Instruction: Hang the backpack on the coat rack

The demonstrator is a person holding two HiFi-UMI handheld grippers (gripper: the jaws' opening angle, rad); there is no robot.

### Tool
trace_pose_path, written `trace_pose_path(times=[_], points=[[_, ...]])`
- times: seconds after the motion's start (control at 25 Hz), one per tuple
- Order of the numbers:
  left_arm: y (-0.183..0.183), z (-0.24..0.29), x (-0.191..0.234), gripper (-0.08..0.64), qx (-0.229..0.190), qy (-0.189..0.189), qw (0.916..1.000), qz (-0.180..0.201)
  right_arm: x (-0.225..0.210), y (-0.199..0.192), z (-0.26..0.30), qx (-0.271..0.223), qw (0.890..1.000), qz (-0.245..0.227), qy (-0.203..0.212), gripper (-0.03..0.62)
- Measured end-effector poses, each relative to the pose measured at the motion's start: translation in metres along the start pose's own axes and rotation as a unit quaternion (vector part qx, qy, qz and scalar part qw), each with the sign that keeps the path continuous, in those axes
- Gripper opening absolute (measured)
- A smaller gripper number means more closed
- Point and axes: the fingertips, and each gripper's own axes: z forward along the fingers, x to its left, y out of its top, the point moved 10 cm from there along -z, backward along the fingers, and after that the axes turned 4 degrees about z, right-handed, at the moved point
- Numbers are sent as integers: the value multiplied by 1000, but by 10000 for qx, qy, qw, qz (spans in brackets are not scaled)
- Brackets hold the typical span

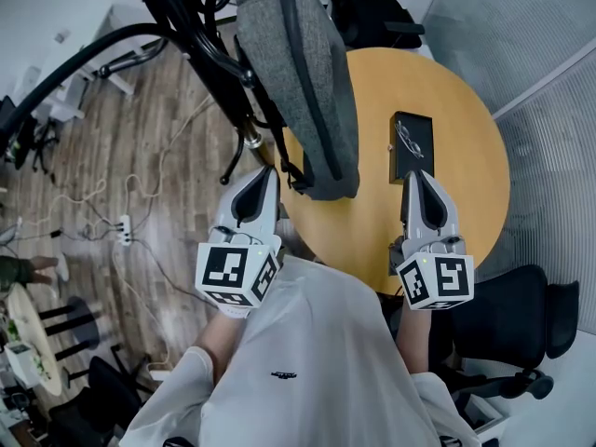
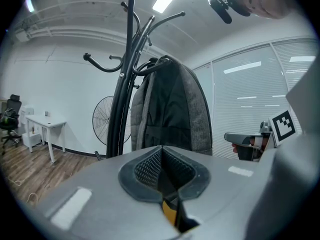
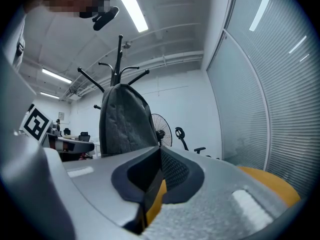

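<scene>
**Backpack up on the rack, both claws empty**

And there it is: the grey fabric backpack [image 1: 303, 73] hangs from a curved hook of the black metal coat rack [image 1: 200, 40], just beside the round wooden table [image 1: 456, 101]. The left gripper [image 1: 264, 177] sits low by the person's body with its jaws pressed together and nothing between them. The right gripper [image 1: 416, 177] is the same, pads closed on empty air. Both stop short of the bag.

It looks soft, the kind of thing that sags and swings rather than keeping its shape. I'd judge it moderately heavy and not fragile. The top loop at the hook or a shoulder strap would be the place to pinch; the broad woven panels would probably slip from the pads.

Its long axis runs straight down, top at the hook, bottom hanging free. The darker panel faces the left gripper, the plain grey side faces the right
</scene>
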Motion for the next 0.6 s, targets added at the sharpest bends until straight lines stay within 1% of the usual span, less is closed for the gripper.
trace_pose_path(times=[0.6], points=[[1, 1, -3, 17, 9, -40, 10000, 21, 5, 1, 4, 31, 9999, -21, 139, 1]])
